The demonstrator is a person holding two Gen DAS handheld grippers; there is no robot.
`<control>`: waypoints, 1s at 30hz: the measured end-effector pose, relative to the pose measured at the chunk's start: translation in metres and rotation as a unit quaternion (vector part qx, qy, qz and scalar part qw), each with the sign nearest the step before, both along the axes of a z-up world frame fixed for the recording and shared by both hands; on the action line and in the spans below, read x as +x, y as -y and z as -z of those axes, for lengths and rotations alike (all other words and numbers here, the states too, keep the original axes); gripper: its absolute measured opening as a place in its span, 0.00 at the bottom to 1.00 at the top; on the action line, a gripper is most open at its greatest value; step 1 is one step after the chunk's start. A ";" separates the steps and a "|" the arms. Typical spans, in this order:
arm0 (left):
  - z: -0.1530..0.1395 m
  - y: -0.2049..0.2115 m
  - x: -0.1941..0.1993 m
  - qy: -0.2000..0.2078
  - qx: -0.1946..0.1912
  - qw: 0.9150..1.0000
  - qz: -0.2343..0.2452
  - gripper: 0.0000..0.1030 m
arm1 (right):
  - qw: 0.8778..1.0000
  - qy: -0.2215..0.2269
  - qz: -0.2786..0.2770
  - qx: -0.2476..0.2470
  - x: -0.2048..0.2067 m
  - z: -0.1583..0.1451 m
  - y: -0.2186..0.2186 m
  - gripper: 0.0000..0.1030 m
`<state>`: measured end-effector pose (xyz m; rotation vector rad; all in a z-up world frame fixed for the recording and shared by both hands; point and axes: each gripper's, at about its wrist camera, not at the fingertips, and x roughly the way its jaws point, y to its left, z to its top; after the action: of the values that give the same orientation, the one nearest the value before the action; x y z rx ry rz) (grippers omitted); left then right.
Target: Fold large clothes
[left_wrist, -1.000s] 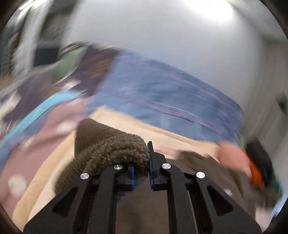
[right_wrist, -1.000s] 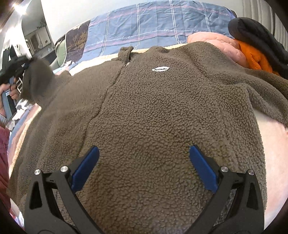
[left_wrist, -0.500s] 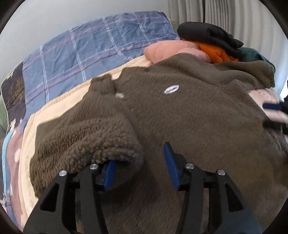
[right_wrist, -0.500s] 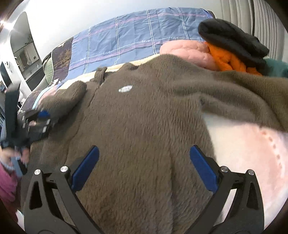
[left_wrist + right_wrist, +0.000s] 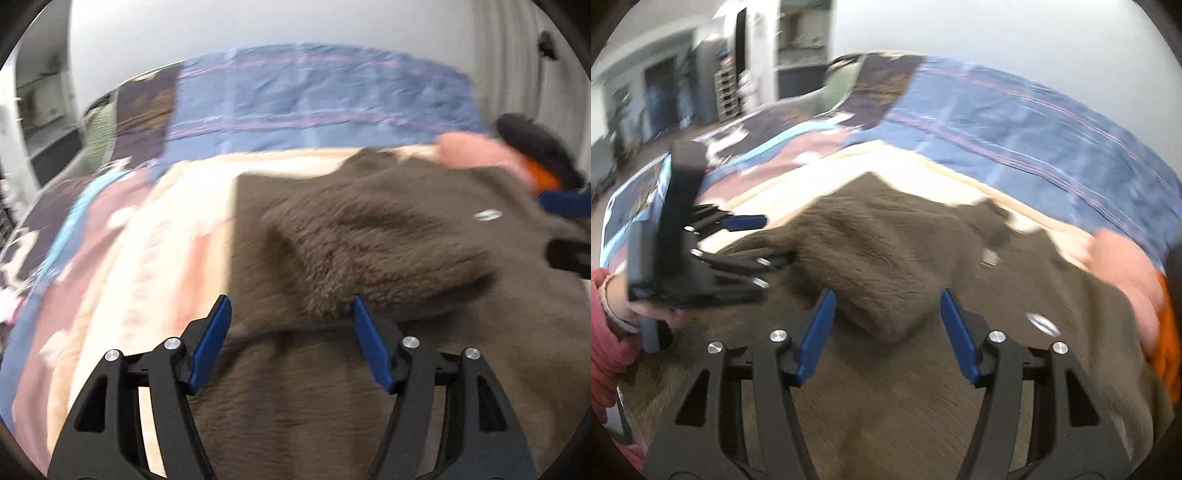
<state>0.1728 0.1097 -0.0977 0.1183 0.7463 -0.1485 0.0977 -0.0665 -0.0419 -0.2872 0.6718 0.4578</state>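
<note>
A brown fleece jacket (image 5: 332, 387) lies spread on the bed, its left sleeve (image 5: 369, 251) folded over the chest; a white logo patch (image 5: 487, 215) shows. My left gripper (image 5: 291, 343) is open and empty just above the jacket, the sleeve cuff lying ahead of its jaws. My right gripper (image 5: 886, 332) is open and empty over the same jacket (image 5: 923, 406), with the folded sleeve (image 5: 886, 280) between and beyond its jaws. The left gripper shows in the right wrist view (image 5: 738, 251), and the right gripper's fingers (image 5: 565, 203) at the left view's right edge.
A blue plaid blanket (image 5: 314, 107) covers the far side of the bed, a patterned quilt (image 5: 74, 240) the left side. Pink (image 5: 472, 151), orange (image 5: 543, 177) and black (image 5: 535, 140) clothes are piled at the back right. Room furniture (image 5: 720, 74) stands beyond the bed.
My left gripper let go of the sleeve, laid it across the chest and drew back, open. My right gripper swung left toward the folded sleeve, staying open.
</note>
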 end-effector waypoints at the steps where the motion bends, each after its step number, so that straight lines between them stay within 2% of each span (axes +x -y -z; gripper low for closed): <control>1: 0.011 -0.003 0.002 -0.008 -0.001 1.000 -0.010 0.70 | 1.000 -0.002 -0.008 -0.013 0.006 0.005 -0.015 0.57; 4: 0.035 -0.003 0.007 -0.030 0.031 0.998 -0.038 0.70 | 0.999 -0.001 -0.018 -0.051 0.023 0.023 -0.048 0.58; 7: 0.029 -0.004 0.004 -0.018 0.026 0.999 -0.038 0.70 | 0.996 -0.006 -0.040 -0.074 0.030 0.040 -0.070 0.59; 9: 0.031 -0.009 0.003 -0.024 0.015 0.999 -0.038 0.70 | 0.995 0.006 -0.041 -0.092 0.034 0.048 -0.080 0.58; 11: 0.030 -0.014 0.001 -0.026 0.003 0.999 -0.037 0.70 | 0.994 0.019 -0.024 -0.106 0.041 0.053 -0.083 0.50; 12: 0.030 -0.017 0.000 -0.026 -0.004 0.999 -0.037 0.70 | 0.994 0.022 -0.008 -0.105 0.047 0.053 -0.079 0.29; 13: 0.029 -0.016 0.002 -0.026 -0.007 0.999 -0.037 0.70 | 0.996 0.020 0.012 -0.090 0.052 0.047 -0.068 0.16; 14: 0.029 -0.017 0.003 -0.025 -0.011 0.999 -0.037 0.70 | 0.997 0.019 0.027 -0.072 0.055 0.041 -0.057 0.16; 15: 0.032 -0.018 0.002 -0.025 -0.013 0.999 -0.037 0.70 | 0.998 0.021 0.060 -0.030 0.057 0.029 -0.034 0.15; 17: 0.033 -0.018 0.003 -0.025 -0.016 0.999 -0.037 0.70 | 0.991 0.025 0.128 0.033 0.057 0.010 0.012 0.15; 20: 0.034 -0.020 0.004 -0.027 -0.021 0.999 -0.035 0.70 | 0.962 -0.029 0.238 0.132 0.053 0.007 0.104 0.15; 21: 0.035 -0.021 0.005 -0.027 -0.023 0.999 -0.035 0.70 | 0.945 -0.072 0.275 0.161 0.050 0.017 0.139 0.22; 22: 0.034 -0.022 0.005 -0.028 -0.026 0.999 -0.034 0.70 | 0.933 -0.105 0.295 0.178 0.048 0.027 0.161 0.39; 24: 0.035 -0.022 0.006 -0.029 -0.030 0.999 -0.034 0.70 | 0.905 -0.148 0.336 0.213 0.034 0.048 0.201 0.62; 25: 0.036 -0.023 0.006 -0.030 -0.030 0.999 -0.034 0.71 | 0.896 -0.152 0.350 0.228 0.026 0.055 0.215 0.64; 28: 0.037 -0.026 0.008 -0.033 -0.032 0.998 -0.034 0.71 | 0.892 -0.151 0.341 0.254 0.019 0.060 0.230 0.68; 30: 0.037 -0.027 0.008 -0.033 -0.033 0.998 -0.034 0.71 | 0.898 -0.140 0.324 0.264 0.028 0.055 0.226 0.70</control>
<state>0.1811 0.1364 -0.1351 0.0254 0.8092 -0.1133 0.1261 -0.2928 -0.0966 0.5236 0.8459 0.0221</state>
